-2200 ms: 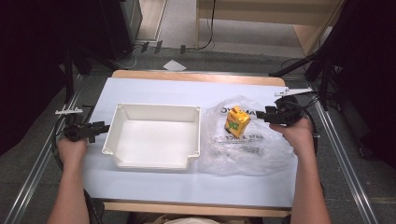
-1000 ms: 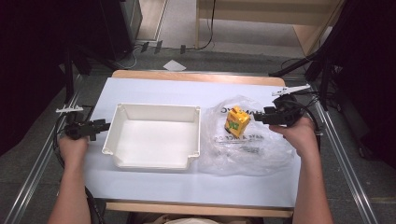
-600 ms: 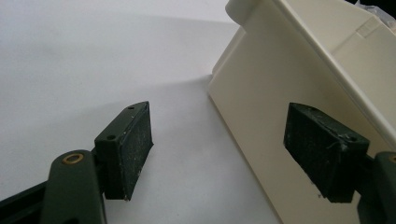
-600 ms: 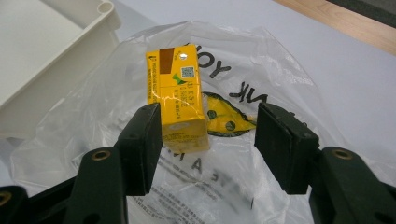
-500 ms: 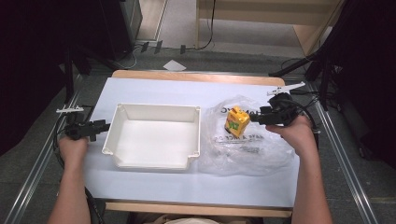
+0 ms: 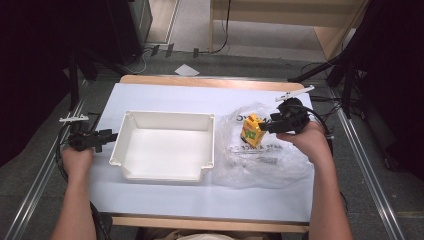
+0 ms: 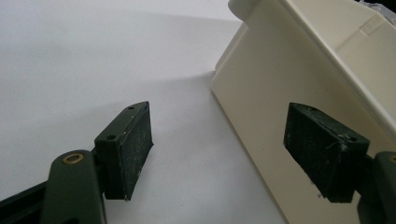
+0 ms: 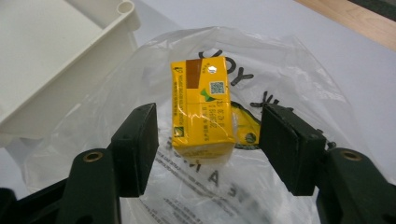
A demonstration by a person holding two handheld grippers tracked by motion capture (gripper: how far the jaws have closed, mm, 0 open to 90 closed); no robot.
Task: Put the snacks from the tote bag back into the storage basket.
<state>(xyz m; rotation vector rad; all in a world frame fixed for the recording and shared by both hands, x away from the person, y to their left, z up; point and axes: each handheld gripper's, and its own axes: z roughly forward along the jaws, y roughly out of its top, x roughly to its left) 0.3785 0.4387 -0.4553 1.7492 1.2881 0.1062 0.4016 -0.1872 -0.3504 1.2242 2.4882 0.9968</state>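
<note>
A yellow drink carton stands upright on a crumpled clear plastic bag at the table's right. My right gripper is open, and its jaws have just been opening. The carton sits in the gap between the pads with space on both sides. A white tray lies empty at the middle left. My left gripper is open just outside the tray's left wall, holding nothing.
The white table top has a wooden far edge. Metal rails run along both sides of the table. Dark equipment, cables and a scrap of paper lie on the floor beyond.
My right gripper has slid a little to the left, closer to the yellow carton, and its jaws stand wider. The left hand has kept still.
</note>
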